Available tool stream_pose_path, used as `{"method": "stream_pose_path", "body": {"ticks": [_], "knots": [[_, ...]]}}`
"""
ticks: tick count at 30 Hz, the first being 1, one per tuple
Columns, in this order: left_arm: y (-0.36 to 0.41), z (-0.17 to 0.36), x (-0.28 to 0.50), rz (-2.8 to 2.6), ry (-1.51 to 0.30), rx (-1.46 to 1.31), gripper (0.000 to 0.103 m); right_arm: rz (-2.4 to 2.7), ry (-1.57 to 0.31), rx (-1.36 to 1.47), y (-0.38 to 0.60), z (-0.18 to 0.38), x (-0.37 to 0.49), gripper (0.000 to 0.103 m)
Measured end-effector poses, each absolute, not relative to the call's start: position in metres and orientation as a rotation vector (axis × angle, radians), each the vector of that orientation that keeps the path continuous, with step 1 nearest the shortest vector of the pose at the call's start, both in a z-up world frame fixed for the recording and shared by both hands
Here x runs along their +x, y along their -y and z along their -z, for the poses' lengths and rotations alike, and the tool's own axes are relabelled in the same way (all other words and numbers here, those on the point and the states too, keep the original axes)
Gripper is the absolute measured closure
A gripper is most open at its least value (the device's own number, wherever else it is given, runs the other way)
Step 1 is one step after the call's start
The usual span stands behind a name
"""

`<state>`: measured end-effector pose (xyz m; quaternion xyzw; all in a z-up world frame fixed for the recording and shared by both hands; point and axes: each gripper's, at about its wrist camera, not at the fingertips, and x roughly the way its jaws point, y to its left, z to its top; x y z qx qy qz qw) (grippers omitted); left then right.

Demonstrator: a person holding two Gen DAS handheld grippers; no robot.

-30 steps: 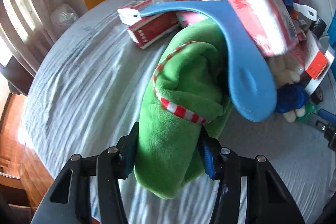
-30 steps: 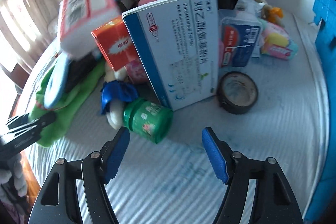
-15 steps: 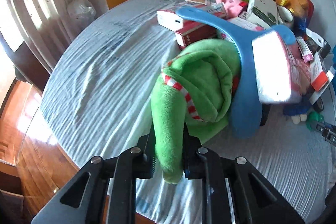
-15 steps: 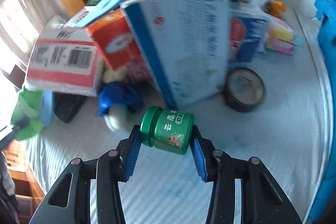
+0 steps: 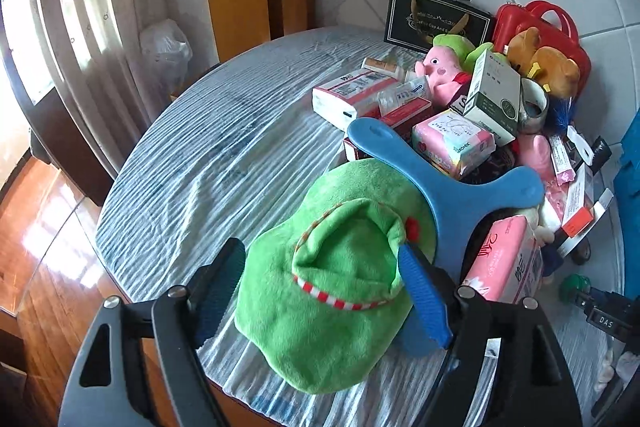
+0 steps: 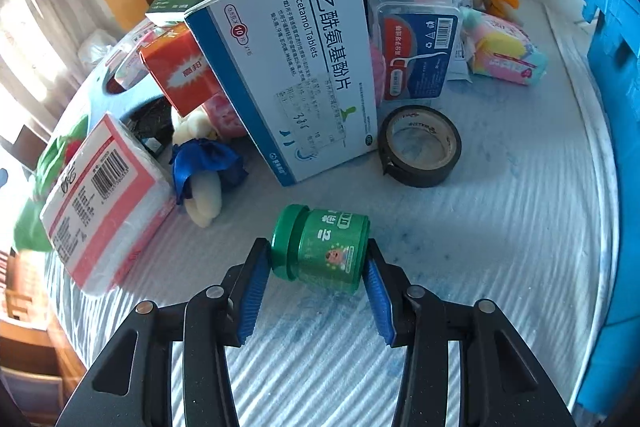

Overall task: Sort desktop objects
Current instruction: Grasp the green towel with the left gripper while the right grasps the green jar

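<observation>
Currently: green jar clamped crosswise, green plush released

We hold the green jar (image 6: 320,251) in the right hand-held gripper (image 6: 314,285), pads pressed on cap and base, so its long axis runs across the jaws, just above the table (image 6: 500,247). Our left hand-held gripper (image 5: 324,291) has just been opening; the green plush (image 5: 332,287) lies slack between its spread jaws, at the table's near edge. The blue crate (image 6: 612,75) stands to the jar's right.

white box (image 6: 288,75) reads "paracetamol tablets"
</observation>
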<state>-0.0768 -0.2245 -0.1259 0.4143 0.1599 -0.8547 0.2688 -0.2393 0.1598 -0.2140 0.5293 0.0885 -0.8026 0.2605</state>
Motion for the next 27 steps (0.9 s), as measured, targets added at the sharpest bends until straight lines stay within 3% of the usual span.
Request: {"method": "stream_pose_path", "body": {"ticks": [2, 6, 10, 12, 13, 18, 19, 20, 21, 22, 23, 25, 27], "knots": [[0.228, 0.142, -0.086, 2.296, -0.458, 1.173, 0.024, 2.171, -0.231, 1.44, -0.161, 0.214, -0.238, 0.055], [0.237, 0.19, -0.104, 2.211, -0.454, 1.304, 0.024, 2.175, -0.23, 1.445, -0.163, 0.213, -0.242, 0.036], [0.243, 0.225, -0.112, 2.179, -0.483, 1.38, 0.024, 2.191, -0.241, 1.447, -0.16, 0.213, -0.247, 0.035], [0.243, 0.235, -0.116, 2.169, -0.475, 1.41, 0.012, 2.206, -0.226, 1.451, -0.161, 0.213, -0.247, 0.035], [0.241, 0.242, -0.119, 2.146, -0.454, 1.448, 0.0, 2.211, -0.222, 1.454, -0.161, 0.214, -0.248, 0.035], [0.243, 0.244, -0.122, 2.171, -0.459, 1.474, 0.0, 2.244, -0.21, 1.456, -0.168, 0.214, -0.254, 0.035], [0.244, 0.243, -0.122, 2.173, -0.463, 1.484, 0.004, 2.25, -0.211, 1.45, -0.168, 0.214, -0.254, 0.035], [0.243, 0.239, -0.121, 2.178, -0.463, 1.47, 0.026, 2.255, -0.216, 1.445, -0.168, 0.213, -0.255, 0.036], [0.243, 0.232, -0.119, 2.185, -0.462, 1.442, 0.038, 2.258, -0.224, 1.438, -0.168, 0.214, -0.252, 0.049], [0.241, 0.224, -0.115, 2.192, -0.464, 1.418, 0.056, 2.251, -0.229, 1.432, -0.167, 0.212, -0.253, 0.06], [0.237, 0.215, -0.112, 2.192, -0.441, 1.387, 0.068, 2.256, -0.238, 1.425, -0.165, 0.21, -0.254, 0.059], [0.232, 0.197, -0.105, 2.218, -0.419, 1.325, 0.081, 2.262, -0.251, 1.384, -0.162, 0.202, -0.25, 0.06], [0.225, 0.172, -0.099, 2.257, -0.393, 1.248, 0.086, 2.268, -0.25, 1.34, -0.16, 0.191, -0.246, 0.06]]}}
